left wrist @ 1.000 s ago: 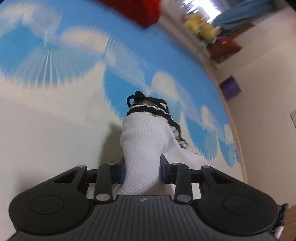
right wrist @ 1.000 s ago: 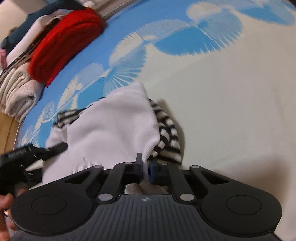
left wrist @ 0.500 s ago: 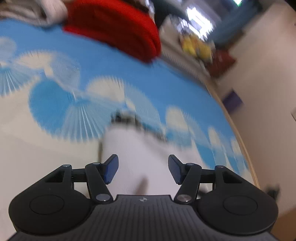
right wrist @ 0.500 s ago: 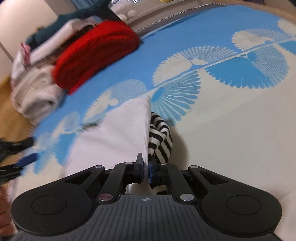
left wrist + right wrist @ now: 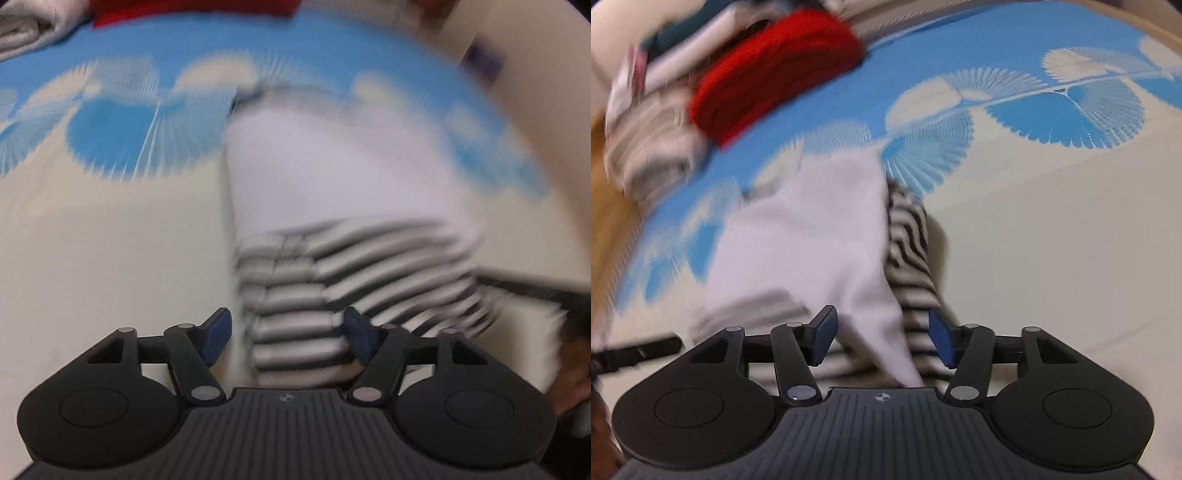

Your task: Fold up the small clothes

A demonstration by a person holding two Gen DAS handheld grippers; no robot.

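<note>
A small white garment with black-and-white striped parts (image 5: 332, 177) lies folded on the blue-and-cream patterned bedspread (image 5: 110, 229). In the blurred left wrist view my left gripper (image 5: 288, 334) is open, its blue pads on either side of the striped part (image 5: 303, 302). In the right wrist view the garment (image 5: 812, 236) lies ahead. My right gripper (image 5: 882, 339) is open, with the white edge and striped part (image 5: 908, 236) between its fingers, not pinched.
A stack of folded clothes stands at the back of the bed: a red knit (image 5: 775, 81) and beige and white pieces (image 5: 653, 147). The red knit (image 5: 192, 11) also shows in the left wrist view. The left gripper's tip (image 5: 639, 350) shows at the right view's left edge.
My left gripper let go of the white cloth about half a second ago and has moved over the striped part. My right gripper has just opened and released the garment's edge.
</note>
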